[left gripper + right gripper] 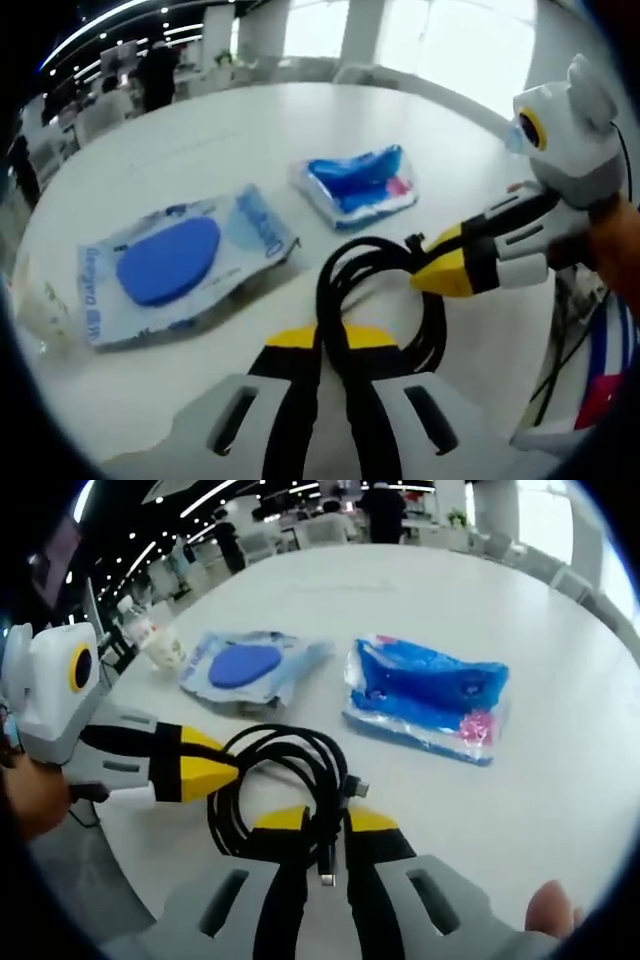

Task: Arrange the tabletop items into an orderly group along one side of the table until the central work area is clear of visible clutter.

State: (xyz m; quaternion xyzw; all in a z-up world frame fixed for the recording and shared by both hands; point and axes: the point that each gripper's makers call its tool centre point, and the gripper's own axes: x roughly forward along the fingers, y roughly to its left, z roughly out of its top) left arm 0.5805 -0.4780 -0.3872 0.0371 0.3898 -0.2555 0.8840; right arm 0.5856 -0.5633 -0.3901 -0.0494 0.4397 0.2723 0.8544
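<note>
Together, my left gripper (333, 345) and right gripper (327, 825) each pinch the coiled black cable (385, 290) on the white table (230, 130), jaws pressed on its loops. Beyond the cable lie a blue-disc packet (175, 262) and a blue pouch (360, 185).

Large open-plan office or canteen hall: round white table (300, 120), ceiling light strips (100, 25) upper left, bright windows (440, 40) top, people (385, 510) among distant tables.

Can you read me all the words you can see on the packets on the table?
Flat packet with the blue oval: pale blue print along its edges, too blurred and warped to read.
Blue wrapped packet: no readable text.
Black cable: no text.
</note>
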